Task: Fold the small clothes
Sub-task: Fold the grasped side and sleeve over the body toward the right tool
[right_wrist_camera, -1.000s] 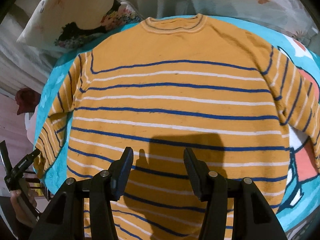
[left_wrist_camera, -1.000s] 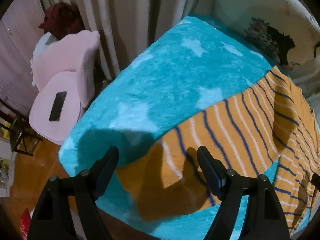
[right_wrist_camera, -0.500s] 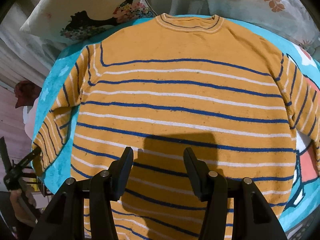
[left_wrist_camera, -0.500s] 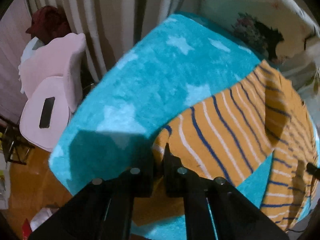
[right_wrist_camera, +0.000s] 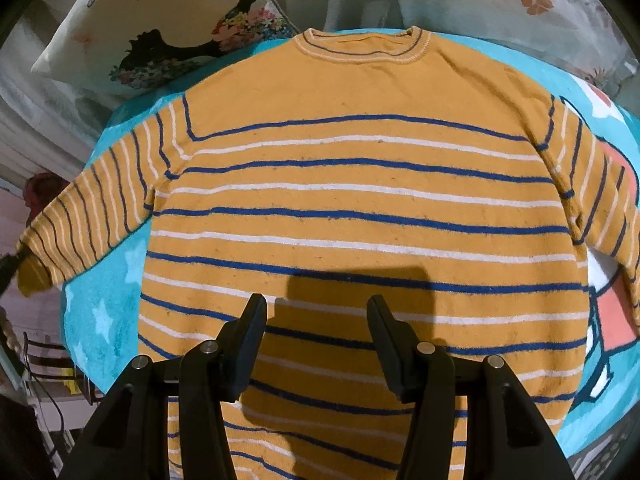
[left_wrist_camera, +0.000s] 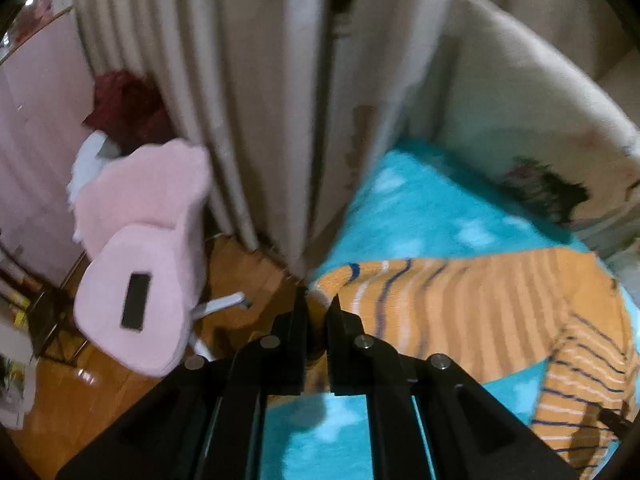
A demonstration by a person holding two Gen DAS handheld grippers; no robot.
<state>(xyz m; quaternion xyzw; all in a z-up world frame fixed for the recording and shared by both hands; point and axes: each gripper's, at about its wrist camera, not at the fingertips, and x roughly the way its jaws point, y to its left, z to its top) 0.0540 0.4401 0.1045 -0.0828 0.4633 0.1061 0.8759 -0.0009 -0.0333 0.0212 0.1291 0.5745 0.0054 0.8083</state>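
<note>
An orange sweater (right_wrist_camera: 360, 208) with blue and white stripes lies flat, collar far, on a turquoise star blanket (right_wrist_camera: 100, 320). My right gripper (right_wrist_camera: 316, 312) is open and empty, hovering over the sweater's lower middle. My left gripper (left_wrist_camera: 318, 306) is shut on the cuff of the sweater's left sleeve (left_wrist_camera: 460, 312) and holds it lifted off the blanket (left_wrist_camera: 420, 216). In the right wrist view that sleeve (right_wrist_camera: 88, 216) stretches out to the left, raised at its end.
A pink chair (left_wrist_camera: 140, 272) with a black phone (left_wrist_camera: 135, 300) on its seat stands on the wooden floor left of the bed. Beige curtains (left_wrist_camera: 240, 100) hang behind. A floral pillow (right_wrist_camera: 168, 28) lies past the collar, also seen in the left wrist view (left_wrist_camera: 540, 140).
My left gripper closed on the sleeve cuff and lifted it up and outward, pulling the sleeve straight. My right gripper stayed open over the sweater, drawing back slightly.
</note>
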